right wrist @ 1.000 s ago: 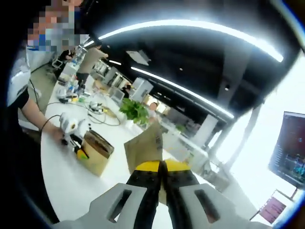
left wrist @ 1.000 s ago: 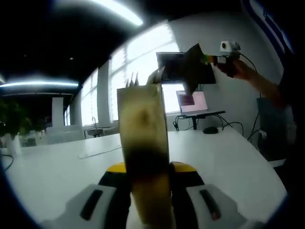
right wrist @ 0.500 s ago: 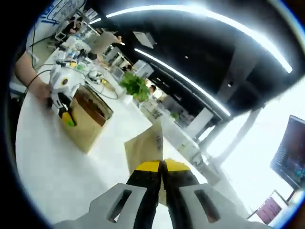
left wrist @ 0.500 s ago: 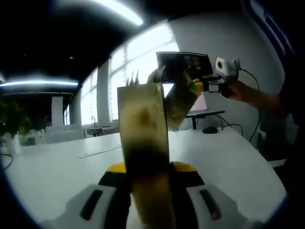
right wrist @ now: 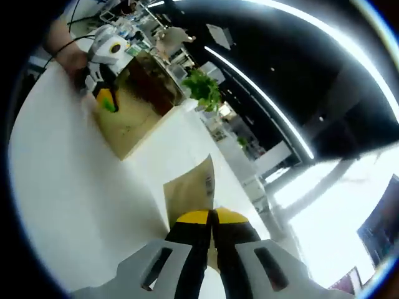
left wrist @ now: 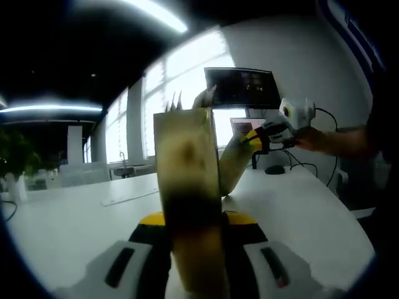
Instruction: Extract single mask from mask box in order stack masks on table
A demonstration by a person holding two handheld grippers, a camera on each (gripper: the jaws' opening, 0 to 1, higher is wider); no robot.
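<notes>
Both tongs are clamped: left tongs [left wrist: 193, 227] grip the box [left wrist: 187, 187], standing on the tabletop [left wrist: 81, 218]; right tongs [right wrist: 211, 227] pinch a brown mask packet [right wrist: 190, 190]. Over the last second the right tongs came down from high above to beside the box, so the packet looks nearly ready to lay down. Print on the packet is too small to read.

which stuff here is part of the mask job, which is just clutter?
Job:
- mask box, held by the left gripper
- packaged mask, pinched in the right gripper over the white table

Clutter:
- monitor
- laptop beneath it
- potted plant
- cables
</notes>
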